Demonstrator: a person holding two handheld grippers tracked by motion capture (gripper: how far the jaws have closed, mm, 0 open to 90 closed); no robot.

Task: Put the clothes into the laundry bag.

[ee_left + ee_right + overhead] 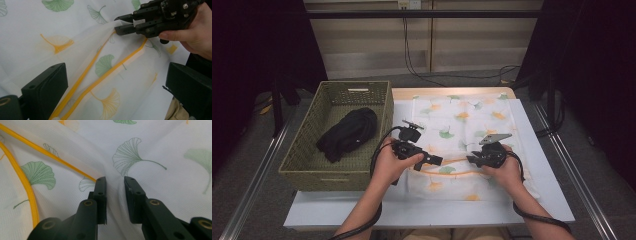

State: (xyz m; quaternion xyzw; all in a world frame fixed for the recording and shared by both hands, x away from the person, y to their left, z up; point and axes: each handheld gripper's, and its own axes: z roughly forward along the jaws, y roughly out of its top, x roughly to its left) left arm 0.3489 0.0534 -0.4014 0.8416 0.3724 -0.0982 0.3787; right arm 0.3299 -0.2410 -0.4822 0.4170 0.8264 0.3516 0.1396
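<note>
White mesh cloth (462, 135) with ginkgo-leaf print and yellow trim (100, 80), spread flat on the table (552, 210), long axis running near to far, right of a woven basket (312, 150) holding a dark garment (347, 132). High view: both grippers low over its near part, left gripper (437, 161) pointing right, right gripper (471, 160) pointing left. Left gripper view: own jaws wide apart over the trim; right gripper view: jaws slightly parted with a raised fold of mesh between them, grip uncertain.

No readable text, label, brand, number or sign appears on anything here.
</note>
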